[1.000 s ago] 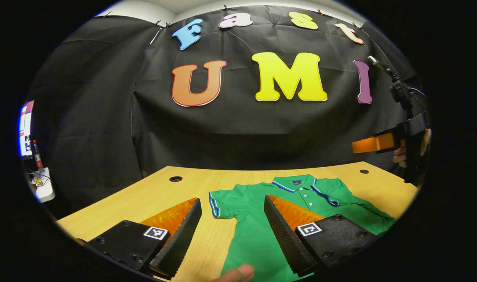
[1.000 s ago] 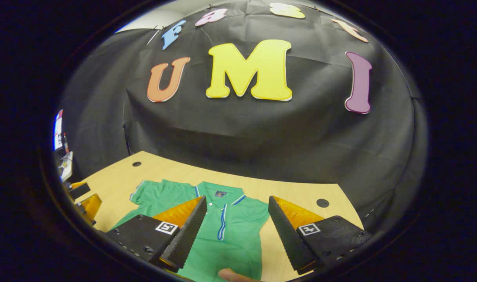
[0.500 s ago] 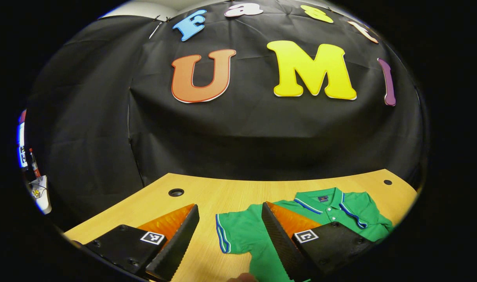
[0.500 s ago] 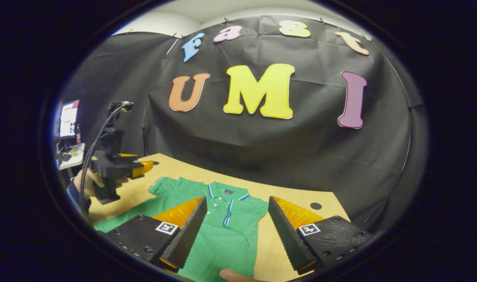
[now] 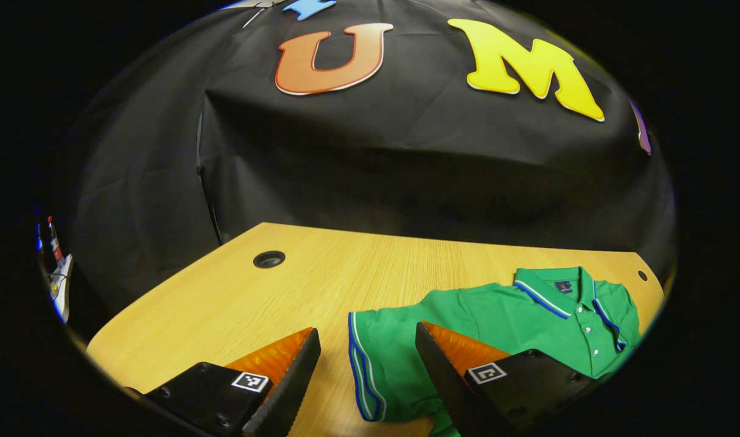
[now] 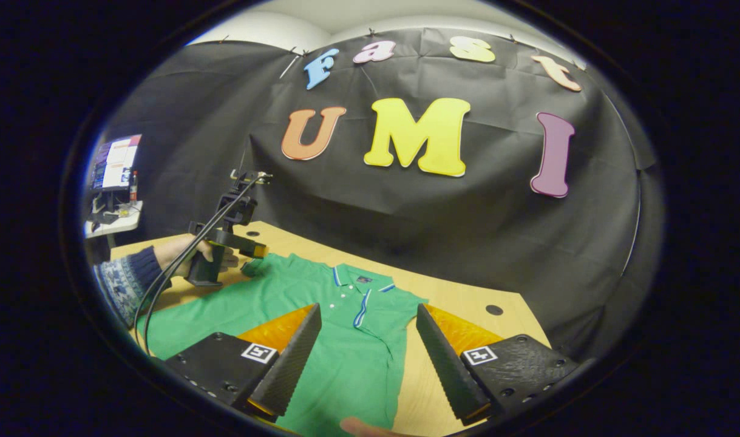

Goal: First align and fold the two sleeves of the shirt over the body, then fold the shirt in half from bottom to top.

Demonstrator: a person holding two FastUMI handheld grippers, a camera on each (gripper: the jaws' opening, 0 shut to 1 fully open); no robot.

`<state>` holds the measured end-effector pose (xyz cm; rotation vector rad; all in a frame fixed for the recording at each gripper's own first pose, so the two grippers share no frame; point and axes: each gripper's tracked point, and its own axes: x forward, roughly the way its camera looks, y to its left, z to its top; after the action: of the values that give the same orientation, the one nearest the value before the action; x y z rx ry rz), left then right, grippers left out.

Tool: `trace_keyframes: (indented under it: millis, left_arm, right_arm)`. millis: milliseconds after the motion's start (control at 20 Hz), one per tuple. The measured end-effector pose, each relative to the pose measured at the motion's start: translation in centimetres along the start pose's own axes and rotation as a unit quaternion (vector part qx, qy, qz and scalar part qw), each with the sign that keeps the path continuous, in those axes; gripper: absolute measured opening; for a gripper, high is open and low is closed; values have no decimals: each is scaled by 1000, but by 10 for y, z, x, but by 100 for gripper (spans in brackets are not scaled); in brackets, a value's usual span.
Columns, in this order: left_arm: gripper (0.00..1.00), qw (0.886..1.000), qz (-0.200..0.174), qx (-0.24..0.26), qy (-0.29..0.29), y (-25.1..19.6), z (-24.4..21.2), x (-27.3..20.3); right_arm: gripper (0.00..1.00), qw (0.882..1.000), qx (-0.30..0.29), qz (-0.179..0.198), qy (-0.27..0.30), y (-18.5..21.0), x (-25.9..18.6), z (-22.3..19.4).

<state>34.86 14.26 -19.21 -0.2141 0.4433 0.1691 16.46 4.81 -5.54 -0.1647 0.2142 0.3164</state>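
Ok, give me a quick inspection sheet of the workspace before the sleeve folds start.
Surface: wooden table, with round grommet holes.
Job's things: green polo shirt lies flat, collar toward the booth wall, both sleeves unfolded; striped sleeve cuff sits between the left gripper's fingers.
Clutter: nothing seen on the table.
Grippers: left gripper open, low over the sleeve; right gripper open above the shirt body.
Cables: black cable trails from the left gripper's handle.
Surroundings: side desk with a screen at the left.

Bare table (image 5: 236, 303) left of shirt (image 5: 497, 321), left gripper (image 6: 251, 258) at sleeve (image 5: 376, 364), booth wall behind.
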Motion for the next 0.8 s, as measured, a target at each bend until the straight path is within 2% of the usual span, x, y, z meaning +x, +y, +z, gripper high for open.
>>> trace_keyframes:
  millis: [200,300,350,450,650,800]
  left_arm:
    - [88,999,-37,-8,31,-19,-18,6]
    - [71,998,-45,-5,35,-22,-19,6]
    - [43,998,-52,-5,38,-24,-19,7]
    - [27,997,-58,-3,47,-26,-23,7]
    - [11,998,-48,27,41,-25,-18,11]
    - [8,997,-53,34,41,-34,-10,4]
  right_arm:
    - [95,1000,11,13,-1,15,6,-13]
    - [95,1000,15,24,4,18,5,-19]
    - [96,1000,14,23,4,16,5,-20]
    - [96,1000,16,16,-1,10,7,-21]
    - [96,999,35,21,5,5,8,-28]
    - [96,999,44,18,3,-1,8,-27]
